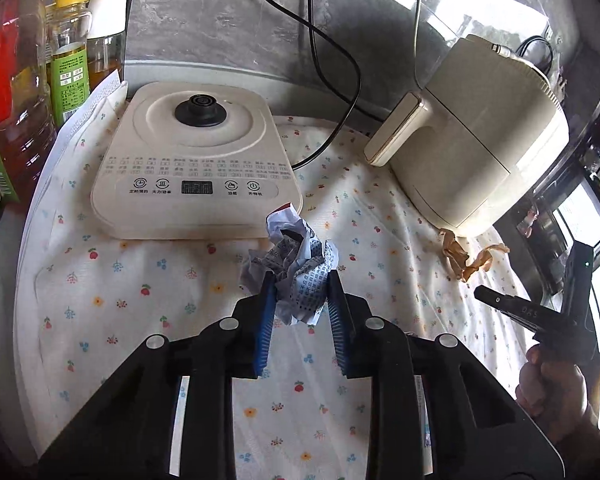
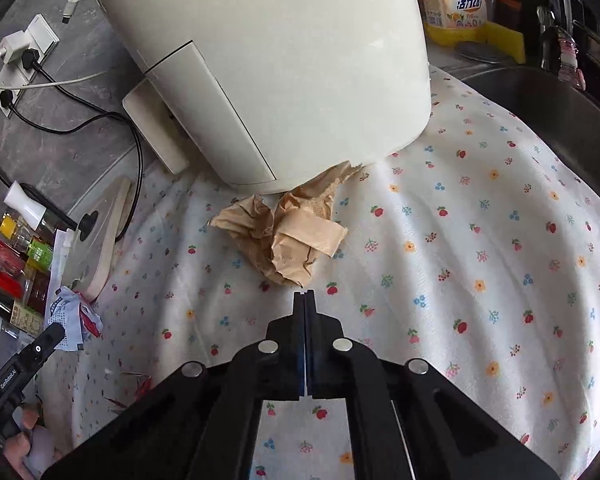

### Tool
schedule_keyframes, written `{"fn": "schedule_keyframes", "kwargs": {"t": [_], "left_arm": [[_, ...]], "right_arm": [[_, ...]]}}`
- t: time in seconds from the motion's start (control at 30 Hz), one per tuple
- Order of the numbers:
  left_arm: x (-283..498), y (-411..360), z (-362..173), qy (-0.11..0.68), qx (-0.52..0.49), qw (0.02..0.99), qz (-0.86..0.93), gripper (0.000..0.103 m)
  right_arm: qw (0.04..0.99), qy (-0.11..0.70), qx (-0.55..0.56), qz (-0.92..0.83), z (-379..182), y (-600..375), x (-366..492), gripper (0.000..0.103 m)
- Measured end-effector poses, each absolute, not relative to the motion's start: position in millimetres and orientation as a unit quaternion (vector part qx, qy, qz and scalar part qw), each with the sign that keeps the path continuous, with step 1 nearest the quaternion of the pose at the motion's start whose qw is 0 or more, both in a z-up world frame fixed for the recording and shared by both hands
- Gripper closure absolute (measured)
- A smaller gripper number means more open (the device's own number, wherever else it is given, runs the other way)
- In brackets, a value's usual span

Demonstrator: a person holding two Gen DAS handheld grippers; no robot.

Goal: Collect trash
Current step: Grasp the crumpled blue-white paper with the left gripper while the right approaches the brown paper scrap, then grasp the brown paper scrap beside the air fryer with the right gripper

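The crumpled printed paper point(image 1: 296, 280) is pinched between the left gripper point(image 1: 300, 300) pads, ready for lifting. The right gripper point(image 2: 305, 300) is fully closed on nothing (brown paper point(image 2: 288, 236) lies just ahead, against the white appliance point(image 2: 284, 60)) — apparently missed.

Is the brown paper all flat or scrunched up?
Scrunched up. The brown paper lies crumpled in folds beside the white appliance.

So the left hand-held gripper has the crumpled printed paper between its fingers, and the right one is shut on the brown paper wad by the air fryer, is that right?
Not quite. The right wrist view shows the right hand-held gripper shut on nothing, its tips just short of the brown paper wad beside the air fryer. The left hand-held gripper does have the crumpled printed paper between its fingers.
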State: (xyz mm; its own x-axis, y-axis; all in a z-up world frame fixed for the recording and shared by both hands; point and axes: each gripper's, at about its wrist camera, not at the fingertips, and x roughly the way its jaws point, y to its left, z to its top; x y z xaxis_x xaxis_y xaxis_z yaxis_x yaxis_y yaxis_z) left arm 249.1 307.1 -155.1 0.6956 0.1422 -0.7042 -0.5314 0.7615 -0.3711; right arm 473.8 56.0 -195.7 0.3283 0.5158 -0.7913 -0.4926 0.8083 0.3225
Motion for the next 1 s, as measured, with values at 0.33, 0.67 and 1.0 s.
{"fn": "schedule_keyframes", "kwargs": {"t": [0.33, 0.67, 1.0], "left_arm": [[242, 268, -136, 0.316, -0.276, 0.888, 0.187, 0.078], [230, 281, -129, 0.303, -0.276, 0.887, 0.212, 0.078], [223, 307, -133, 0.306, -0.281, 0.883, 0.220, 0.078]], "right_arm": [[0.811, 0.483, 0.019, 0.329, -178, 19, 452, 0.055], [0.819, 0.472, 0.019, 0.325, -178, 51, 481, 0.038], [0.831, 0.476, 0.005, 0.287, -194, 94, 521, 0.024]]}}
